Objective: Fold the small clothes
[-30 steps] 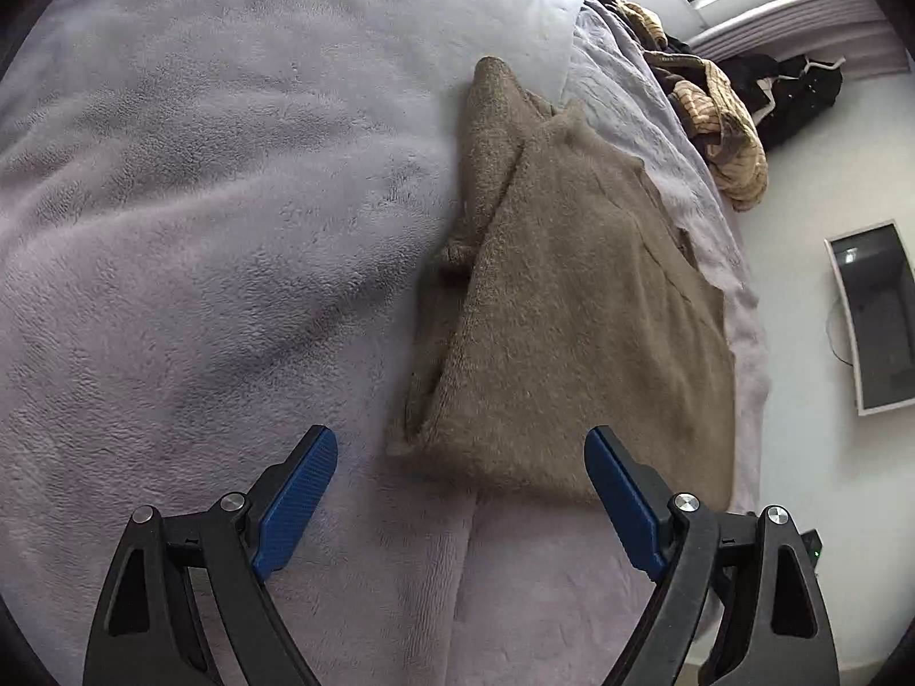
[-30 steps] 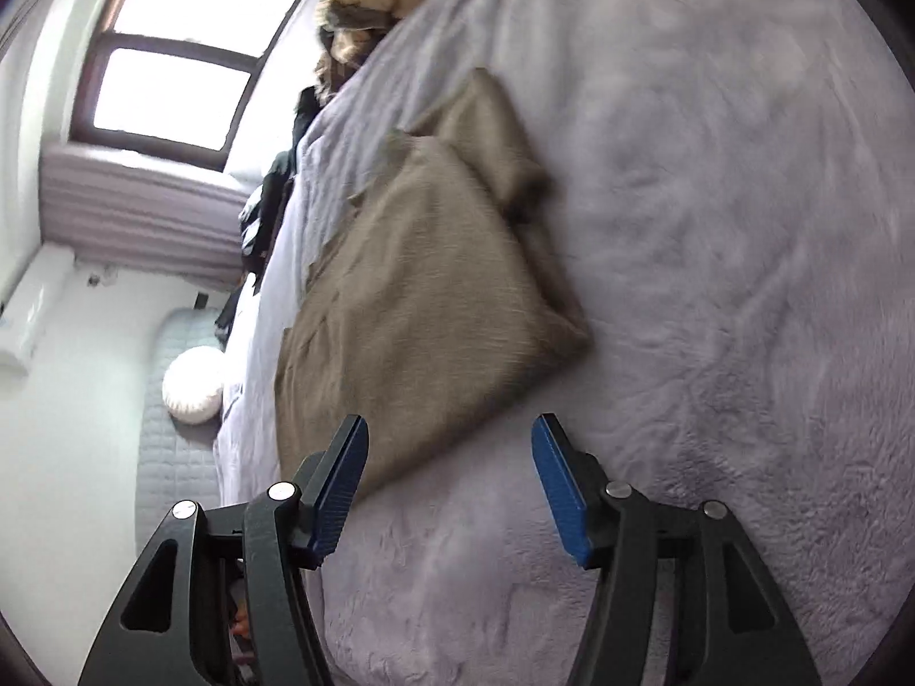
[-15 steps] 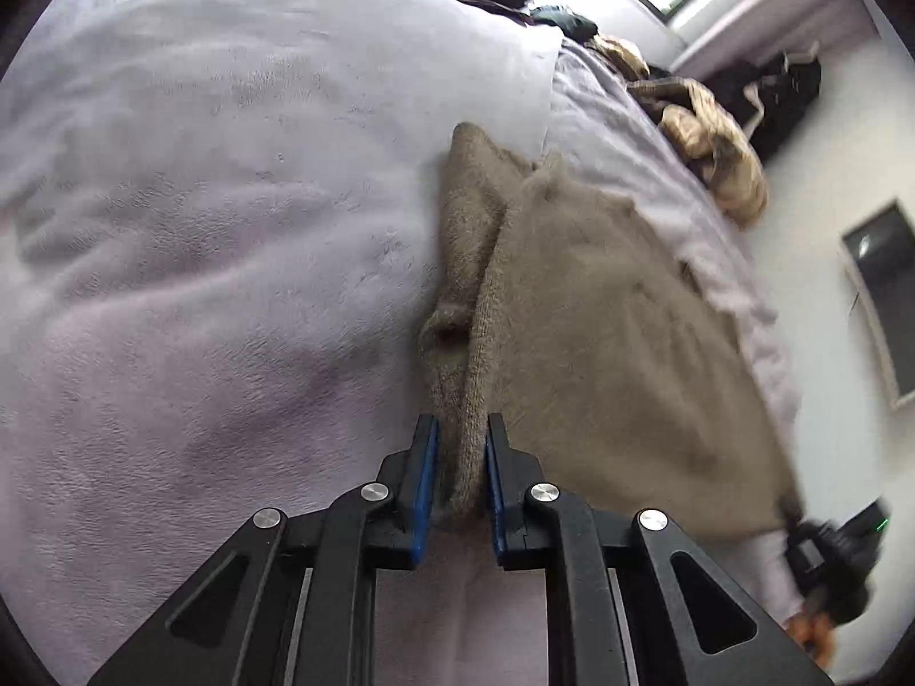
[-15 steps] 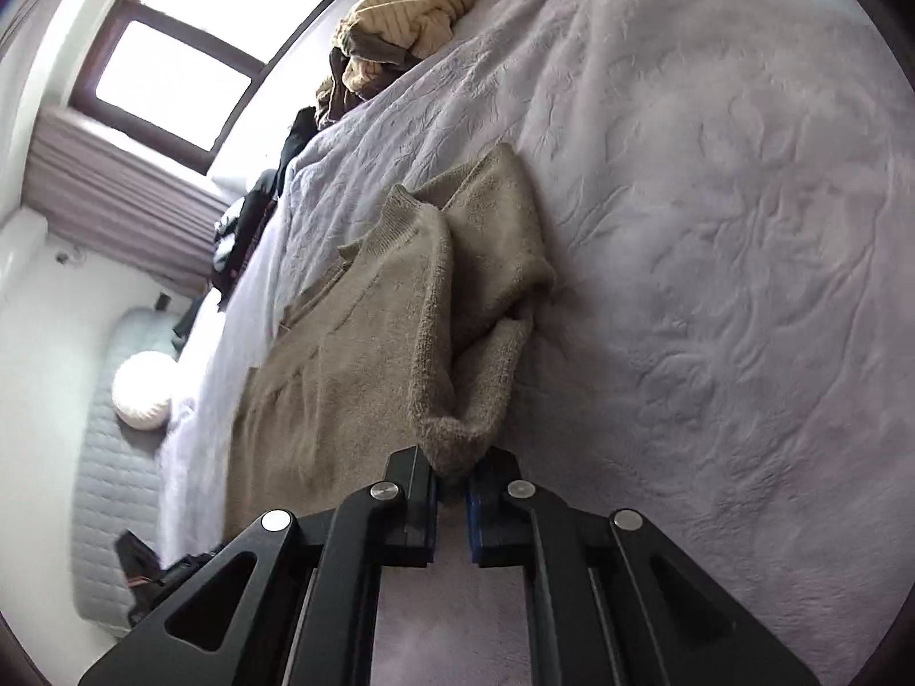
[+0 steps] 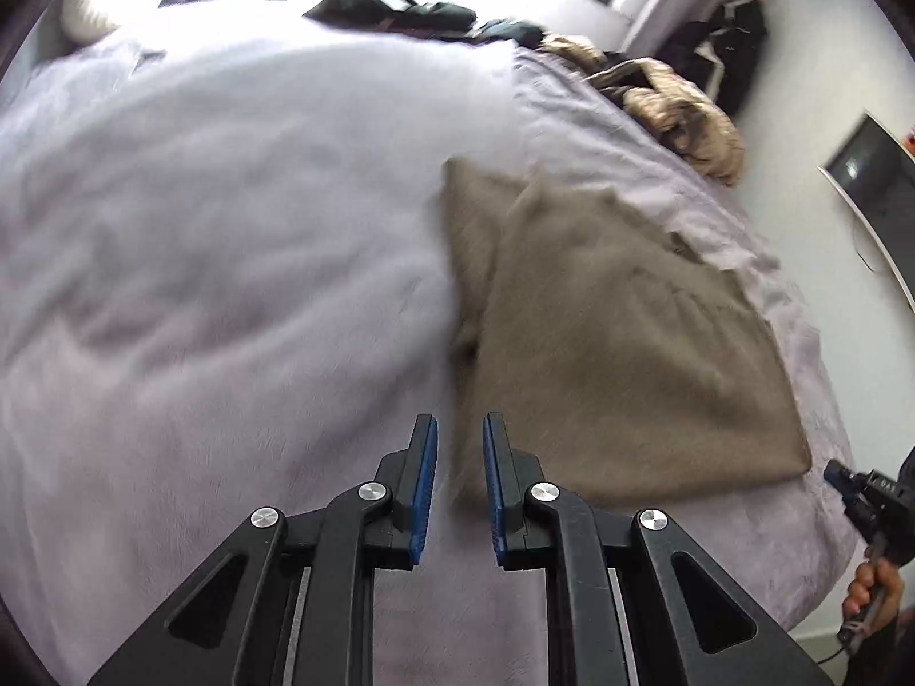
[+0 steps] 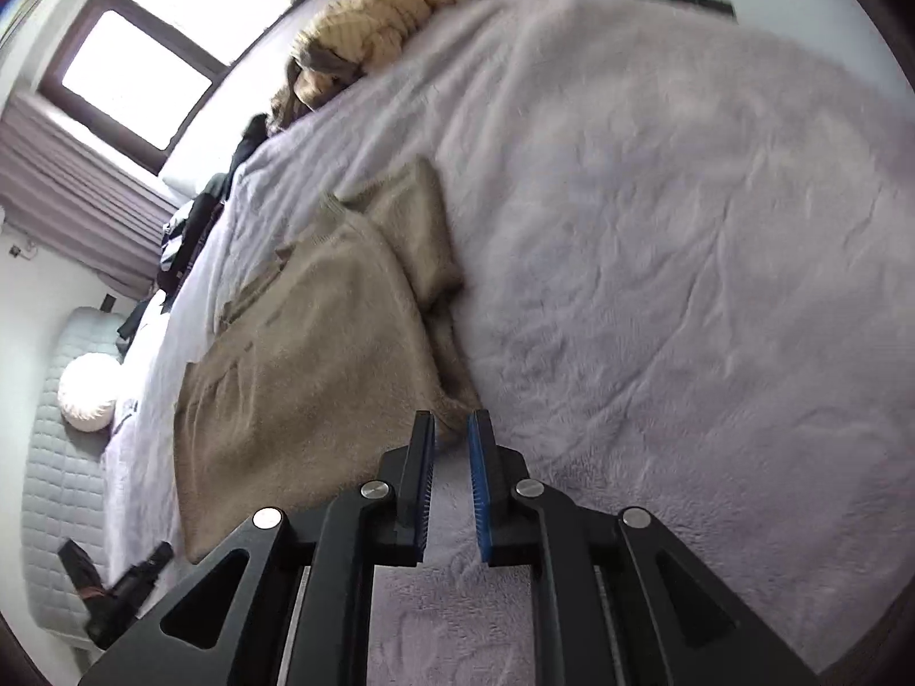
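Note:
A tan knitted sweater [image 5: 617, 343] lies partly folded on the lilac blanket [image 5: 229, 228], with one sleeve folded along its left side. My left gripper [image 5: 460, 440] is shut on the sweater's near left corner, the cloth pinched between the blue pads. In the right wrist view the same sweater [image 6: 320, 354] lies to the left, and my right gripper [image 6: 452, 429] is shut on its near right corner.
A heap of beige and dark clothes [image 5: 669, 108] sits at the far edge of the bed, also in the right wrist view [image 6: 372, 28]. A window [image 6: 154, 57], a white cushion [image 6: 86, 394] and the bed's edge [image 5: 823, 457] lie beyond.
Both grippers closed from wide open onto the sweater's near corners. Since then both have pulled back slightly, and the sweater's near edge has stretched flatter.

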The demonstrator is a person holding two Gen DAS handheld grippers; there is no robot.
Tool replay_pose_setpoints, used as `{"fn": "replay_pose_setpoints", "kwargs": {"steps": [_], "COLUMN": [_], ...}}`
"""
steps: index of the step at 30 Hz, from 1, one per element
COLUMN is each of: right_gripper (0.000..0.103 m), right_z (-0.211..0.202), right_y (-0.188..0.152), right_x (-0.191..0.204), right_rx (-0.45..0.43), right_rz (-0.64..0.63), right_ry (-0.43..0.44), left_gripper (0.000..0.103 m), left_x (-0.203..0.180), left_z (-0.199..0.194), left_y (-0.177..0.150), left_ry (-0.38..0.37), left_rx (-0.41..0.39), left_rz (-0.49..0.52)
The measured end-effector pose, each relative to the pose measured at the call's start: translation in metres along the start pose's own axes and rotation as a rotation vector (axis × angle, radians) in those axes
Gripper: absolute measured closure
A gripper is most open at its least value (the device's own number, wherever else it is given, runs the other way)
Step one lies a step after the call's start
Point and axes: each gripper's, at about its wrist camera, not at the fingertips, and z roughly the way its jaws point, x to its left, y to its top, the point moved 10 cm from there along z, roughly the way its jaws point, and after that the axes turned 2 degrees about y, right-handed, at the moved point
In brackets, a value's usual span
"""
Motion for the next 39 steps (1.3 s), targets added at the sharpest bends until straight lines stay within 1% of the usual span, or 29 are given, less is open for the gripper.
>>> {"fn": "replay_pose_setpoints", "kwargs": {"steps": [3,5,6,8,9,10,11,13,16,18,19,22,28,33,34,35,36,37,39], "right_gripper": [0.089,0.089,0.089,0.089,0.089,0.090,0.092,0.092,0.092,0.092,0.089,0.089,0.089,0.089,0.089,0.089,0.089,0.089,0.089], "right_z": [0.007,0.025,0.040,0.059,0.071,0.081,0.088,0.082,0.071,0.064,0.058,0.047,0.044,0.048,0.049,0.051,0.052,0.054,0.058], "right_y": [0.007,0.007,0.004,-0.008,-0.013,-0.020,-0.026,-0.026,-0.026,-0.026,-0.027,-0.030,-0.037,-0.050,-0.054,-0.057,-0.060,-0.063,-0.067], "right_x": [0.038,0.056,0.063,0.060,0.056,0.048,0.040,0.036,0.029,0.024,0.023,0.022,0.043,0.065,0.070,0.075,0.078,0.085,0.099], "right_rx": [0.000,0.031,0.059,0.102,0.129,0.159,0.175,0.159,0.158,0.160,0.157,0.155,0.151,0.170,0.177,0.184,0.190,0.200,0.218], "right_rz": [-0.106,-0.141,-0.147,-0.153,-0.159,-0.162,-0.152,-0.141,-0.130,-0.103,-0.088,-0.077,-0.087,-0.109,-0.114,-0.119,-0.124,-0.134,-0.159], "right_ry": [0.018,0.030,0.038,0.014,-0.016,-0.053,-0.056,-0.031,-0.034,-0.023,-0.016,-0.011,0.014,0.036,0.042,0.047,0.049,0.056,0.067], "left_gripper": [0.085,0.085,0.085,0.085,0.085,0.085,0.085,0.085,0.085,0.085,0.085,0.085,0.085,0.084,0.057,0.012,0.001,0.000,0.000], "left_x": [-0.018,-0.027,-0.026,-0.020,-0.017,-0.017,-0.016,-0.015,-0.014,-0.015,-0.017,-0.019,-0.022,-0.018,-0.016,-0.013,-0.010,-0.007,-0.006], "left_z": [0.010,0.022,0.029,0.045,0.051,0.053,0.052,0.047,0.042,0.039,0.038,0.029,0.009,0.002,0.002,0.000,-0.004,-0.010,-0.013], "left_y": [0.015,0.014,0.010,-0.003,-0.009,-0.013,-0.014,-0.015,-0.017,-0.018,-0.017,-0.017,-0.017,-0.021,-0.023,-0.023,-0.022,-0.020,-0.019], "left_ry": [-0.005,0.001,0.025,0.074,0.077,0.060,0.053,0.057,0.062,0.068,0.072,0.076,0.082,0.092,0.099,0.110,0.128,0.145,0.152], "left_rx": [-0.005,0.019,0.034,0.073,0.088,0.085,0.074,0.071,0.075,0.074,0.071,0.059,0.030,0.033,0.035,0.029,0.005,-0.032,-0.043], "left_rz": [0.033,0.045,0.049,0.060,0.061,0.057,0.059,0.080,0.095,0.098,0.095,0.087,0.083,0.068,0.064,0.060,0.055,0.061,0.075]}}
